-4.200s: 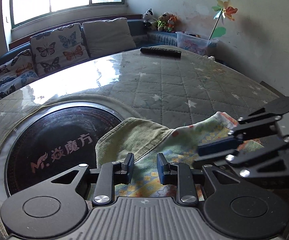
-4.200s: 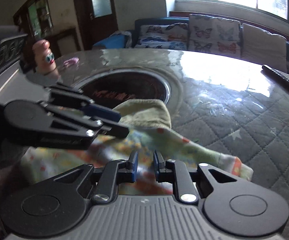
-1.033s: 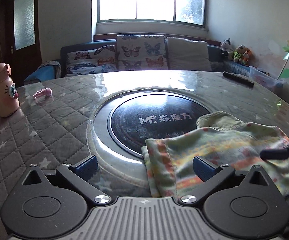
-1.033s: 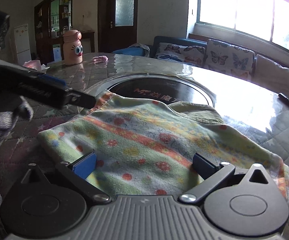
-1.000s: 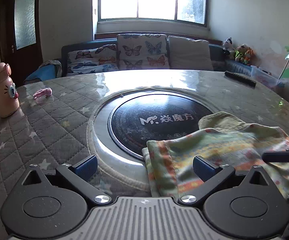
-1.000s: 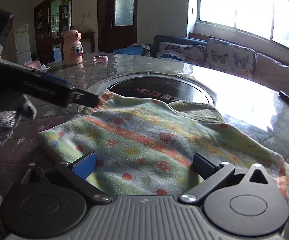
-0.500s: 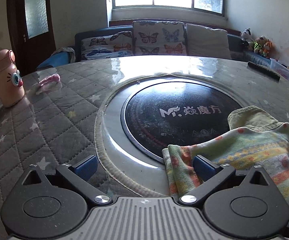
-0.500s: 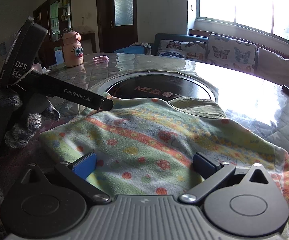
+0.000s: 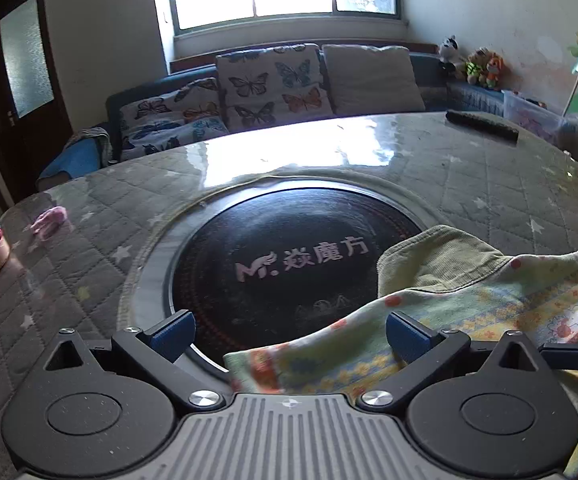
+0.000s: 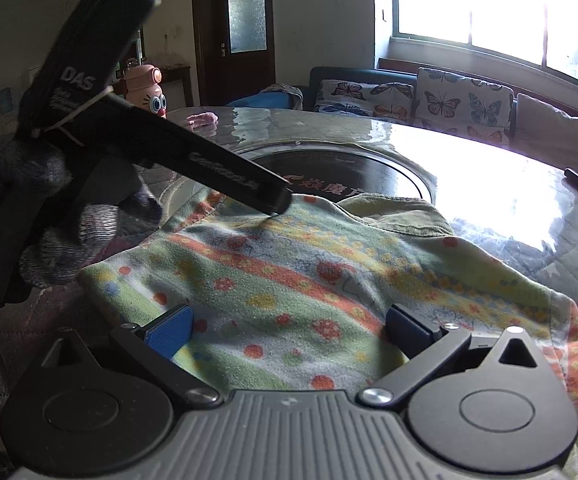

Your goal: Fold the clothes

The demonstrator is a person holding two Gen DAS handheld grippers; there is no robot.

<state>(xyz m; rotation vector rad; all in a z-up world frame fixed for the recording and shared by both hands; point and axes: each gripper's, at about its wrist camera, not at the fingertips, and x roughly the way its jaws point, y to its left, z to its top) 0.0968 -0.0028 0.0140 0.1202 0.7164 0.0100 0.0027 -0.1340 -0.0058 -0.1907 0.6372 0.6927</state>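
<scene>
One garment (image 10: 289, 276) lay on the round quilted table (image 9: 489, 184), a small flower-and-stripe printed piece with a plain olive part poking out beneath its far edge, partly over the rim of the black glass hob (image 9: 273, 256) set in the table's middle. It looked folded over at least once into a rough rectangle, though its edges were still loose and uneven, so I judged the folding part done, with another fold or some squaring-up probably left.

Both tongs stood wide apart and held nothing. The right gripper (image 10: 289, 330) hung just over the cloth's near edge. The left gripper (image 9: 289, 330) sat at the cloth's left corner; from the right side its finger tip appeared to rest on the fabric.

White lettering on the hob showed a winged "M" and Chinese characters. The left tool's body read "DAS", and its arm carried a blurred word beginning "Gen". A pink cartoon bottle (image 10: 147, 90) stood far off.
</scene>
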